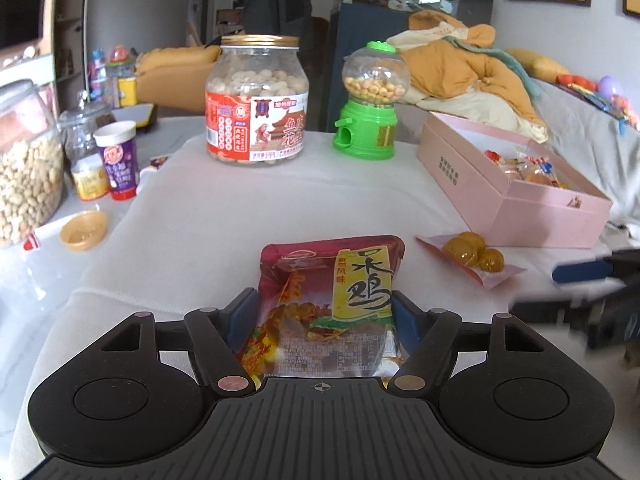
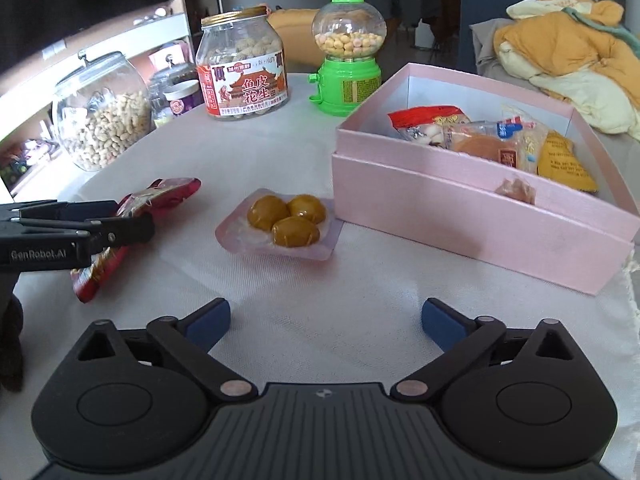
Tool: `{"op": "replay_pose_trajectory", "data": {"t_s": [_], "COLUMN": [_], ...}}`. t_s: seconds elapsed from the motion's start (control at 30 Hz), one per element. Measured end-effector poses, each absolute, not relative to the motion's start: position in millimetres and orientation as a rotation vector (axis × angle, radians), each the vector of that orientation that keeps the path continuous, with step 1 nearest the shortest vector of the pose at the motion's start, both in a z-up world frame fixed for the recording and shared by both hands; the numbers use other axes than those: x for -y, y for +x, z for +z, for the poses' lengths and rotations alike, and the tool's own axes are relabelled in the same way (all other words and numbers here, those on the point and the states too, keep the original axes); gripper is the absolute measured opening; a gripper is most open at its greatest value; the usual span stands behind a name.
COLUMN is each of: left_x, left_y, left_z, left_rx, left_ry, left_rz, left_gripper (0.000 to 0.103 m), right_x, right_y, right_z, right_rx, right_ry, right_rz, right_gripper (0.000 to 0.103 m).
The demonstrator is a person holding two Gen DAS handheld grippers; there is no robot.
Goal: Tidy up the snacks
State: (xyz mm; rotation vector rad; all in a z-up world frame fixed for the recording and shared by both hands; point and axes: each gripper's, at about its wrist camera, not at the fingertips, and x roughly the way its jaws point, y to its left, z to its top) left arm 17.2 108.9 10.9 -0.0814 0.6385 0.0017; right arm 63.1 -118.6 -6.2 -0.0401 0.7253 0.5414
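Observation:
My left gripper point(image 1: 324, 312) is shut on a red snack packet point(image 1: 332, 280) with a yellow label, pinched between its blue pads; it also shows in the right wrist view point(image 2: 136, 216). A clear pack of three yellow egg yolks point(image 2: 282, 222) lies on the white cloth left of the pink box point(image 2: 460, 216), which holds several wrapped snacks point(image 2: 480, 140). My right gripper point(image 2: 324, 320) is open and empty, over the cloth short of the yolk pack. In the left wrist view the yolk pack point(image 1: 468, 254) and pink box point(image 1: 500, 196) lie to the right.
At the back stand a peanut jar with a red label point(image 2: 242, 68) and a green candy dispenser point(image 2: 346, 60). A large glass jar of peanuts point(image 2: 100, 116), a purple cup point(image 1: 118, 160) and a loose lid point(image 1: 84, 230) sit at the left.

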Motion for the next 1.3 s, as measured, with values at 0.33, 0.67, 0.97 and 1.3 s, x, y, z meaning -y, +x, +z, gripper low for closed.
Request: {"op": "replay_pose_trajectory", "data": {"t_s": [0.33,0.67,0.97,1.3], "left_x": [-114,-110,-106,-107], "left_y": [16,17,18,18], "left_z": [9,9,8,7], "left_rx": [-0.632,-0.641,-0.648,-0.648], "left_ry": [-0.107,-0.083,-0.064,-0.071], "left_rz": [-0.011,-0.001,0.005,0.004], "left_gripper": [0.077,0.078,0.079,0.079], "right_x": [82,103,159,191], "right_y": [109,48,54,45], "right_z": [3,4,1,18], "right_rx": [-0.799,-0.756,-0.740,-0.700], "right_ry": [0.125,-0.236,-0.277,-0.078], "right_rz": [0.483,0.599,0.422,0.369], "right_gripper": [0.057,0.061,0.081,0.081]}}
